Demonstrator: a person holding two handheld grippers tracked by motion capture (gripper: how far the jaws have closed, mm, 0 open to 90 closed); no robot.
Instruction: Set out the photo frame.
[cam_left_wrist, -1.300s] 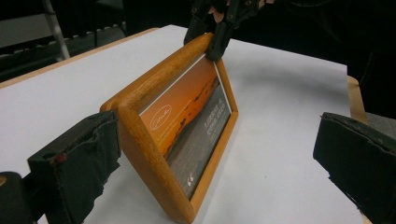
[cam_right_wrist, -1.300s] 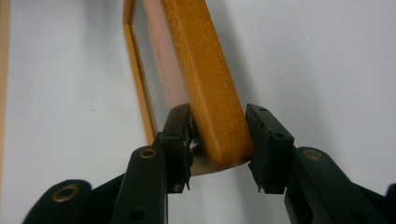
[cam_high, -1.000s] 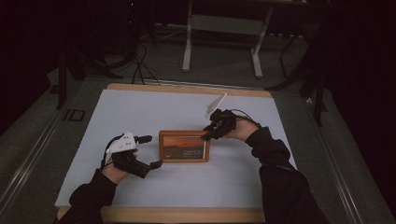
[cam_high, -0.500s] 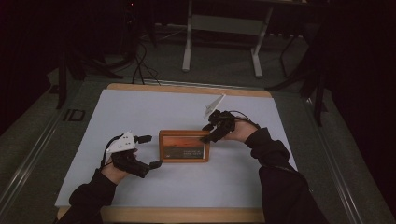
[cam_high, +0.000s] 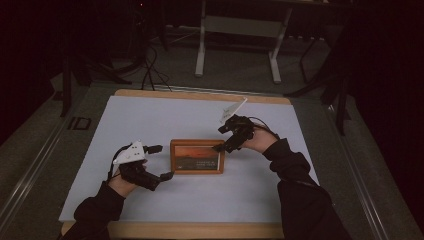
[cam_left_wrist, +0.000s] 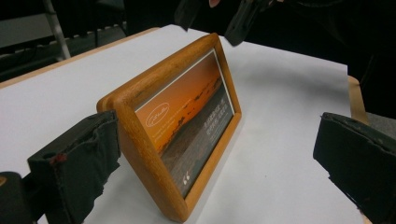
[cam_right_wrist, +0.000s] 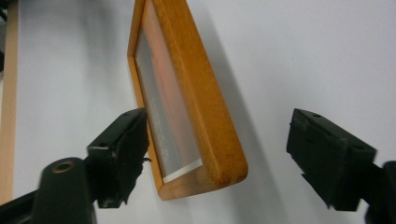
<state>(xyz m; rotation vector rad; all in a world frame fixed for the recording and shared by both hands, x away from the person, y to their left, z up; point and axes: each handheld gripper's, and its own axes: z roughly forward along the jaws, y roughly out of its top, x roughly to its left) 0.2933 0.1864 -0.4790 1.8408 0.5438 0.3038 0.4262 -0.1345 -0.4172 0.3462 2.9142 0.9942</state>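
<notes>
High view: frame (cam_high: 196, 156) mid-desk, unmoved over the last second — left gripper (cam_high: 158, 162) and right gripper (cam_high: 223, 138) parked at its ends as before.

Gripper views: jaws apart, straddling frame corners — grasp probably next.

Table (cam_high: 200, 230): wood edge, light-brown rim visible front & back.
Cover (cam_high: 175, 117): white sheet over nearly whole top, smooth, bare apart fr. frame.
On it: wooden picture frame (cam_high: 196, 156), approx centre, standing on long edge, tilted back, orange sunset pic w/ small text.
Under table: grey floor (cam_high: 30, 150).
</notes>
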